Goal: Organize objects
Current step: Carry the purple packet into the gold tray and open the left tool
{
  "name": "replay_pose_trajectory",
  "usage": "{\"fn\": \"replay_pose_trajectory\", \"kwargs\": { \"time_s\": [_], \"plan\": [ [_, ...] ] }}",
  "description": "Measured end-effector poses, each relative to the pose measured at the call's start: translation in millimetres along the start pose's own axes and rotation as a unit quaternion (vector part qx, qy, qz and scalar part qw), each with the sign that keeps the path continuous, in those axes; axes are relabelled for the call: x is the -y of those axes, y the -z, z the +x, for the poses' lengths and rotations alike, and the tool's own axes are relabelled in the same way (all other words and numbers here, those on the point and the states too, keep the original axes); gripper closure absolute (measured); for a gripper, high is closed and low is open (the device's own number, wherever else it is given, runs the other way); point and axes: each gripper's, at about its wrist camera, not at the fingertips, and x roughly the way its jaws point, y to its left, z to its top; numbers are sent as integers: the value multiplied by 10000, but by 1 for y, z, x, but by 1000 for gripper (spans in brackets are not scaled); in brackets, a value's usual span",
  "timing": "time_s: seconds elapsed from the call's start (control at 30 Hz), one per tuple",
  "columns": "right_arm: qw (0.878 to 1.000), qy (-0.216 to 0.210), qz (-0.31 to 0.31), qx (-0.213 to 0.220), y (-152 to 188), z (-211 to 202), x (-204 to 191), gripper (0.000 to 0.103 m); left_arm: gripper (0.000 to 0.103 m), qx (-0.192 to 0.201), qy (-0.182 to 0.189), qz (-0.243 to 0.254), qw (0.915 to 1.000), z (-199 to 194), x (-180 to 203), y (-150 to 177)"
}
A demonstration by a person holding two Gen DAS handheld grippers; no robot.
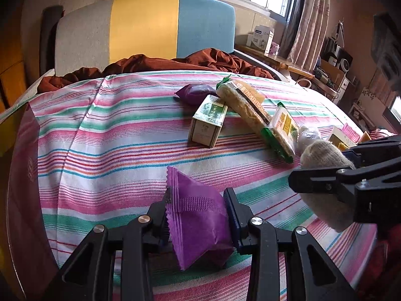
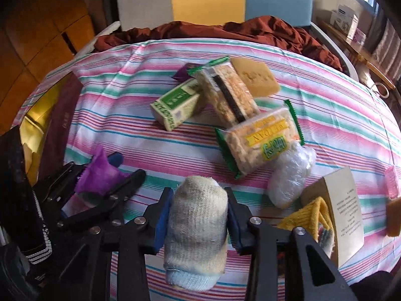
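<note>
The purple packet (image 1: 198, 215) sits nearest the left wrist lens, clamped between the two fingers of the left gripper (image 1: 196, 212), whose jaws press against both its sides. It is held above the striped cloth (image 1: 100, 135) at the near edge of the table. The right gripper (image 2: 199, 215) is closed on a rolled beige sock (image 2: 196, 228), upright between its blue pads (image 2: 160, 223); the sock's pale blue end hangs towards the camera. In the left wrist view the same sock (image 1: 323, 155) and right gripper appear at the right edge, just beside the left gripper.

Further back on the cloth lies a loose pile. A green-and-white box (image 2: 175, 107) lies on its side, with a long cracker pack (image 2: 228, 92) leaning across it and touching it. A second purple packet (image 1: 195, 94) lies behind the box. A green-edged cracker pack (image 2: 260, 140) rests against the long pack's near end. A clear plastic bundle (image 2: 290, 175) touches that pack's right side. A yellow cloth (image 2: 313, 215) lies beside a printed leaflet (image 2: 345, 210) at the right. A tan block (image 2: 255, 77) sits behind the pile.
</note>
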Motion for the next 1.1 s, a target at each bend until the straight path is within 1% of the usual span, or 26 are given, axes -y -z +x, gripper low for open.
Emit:
{"fn": "replay_pose_trajectory", "kwargs": {
  "time_s": [0.07,0.1,0.27,0.37,0.5,0.57,0.67,0.73,0.77,0.87,0.9,0.97,1.0,1.07,1.1],
  "plan": [
    [9991,292,-50,-287,-1,14,-3,63,65,-6,-36,47,10000,-1,1,1],
    [9989,294,-6,-363,-3,18,0,63,65,-8,-53,67,10000,-2,1,1],
    [9989,314,-83,-324,-5,20,-2,63,65,-54,-179,180,9997,-7,2,5],
    [9990,304,-65,-318,-5,20,-1,63,65,-110,-196,150,9996,-19,2,10],
    [9989,356,-112,-300,-5,20,-4,63,65,-4,-61,149,9999,-50,-5,17],
    [9988,375,-123,-292,-5,21,-5,63,65,114,-38,10,9999,-70,-19,15],
    [9987,413,-143,-278,-5,21,-8,63,65,351,-174,-291,9988,-104,-51,5],
    [9983,476,-196,-269,-4,21,-10,63,64,566,-236,-640,9961,-129,-82,-4],
    [9980,519,-232,-263,-4,21,-11,63,64,643,-326,-782,9943,-140,-99,-7],
    [9968,668,-368,-236,-4,22,-18,63,64,743,-849,-1209,9862,-162,-155,-15],
    [9964,710,-410,-229,-4,22,-20,63,64,708,-951,-1385,9832,-166,-176,-15],
    [9956,775,-482,-215,-3,22,-22,63,64,570,-1240,-1826,9737,-170,-219,-12],
    [9954,790,-501,-209,-1,19,-18,63,64,470,-1349,-1965,9701,-169,-238,-9],
    [9953,796,-517,-204,3,16,-14,63,65,358,-1693,-2065,9630,-168,-267,-5],
    [9953,796,-518,-201,3,16,-14,63,65,207,-1858,-2066,9604,-165,-281,-2]
  ]
}}
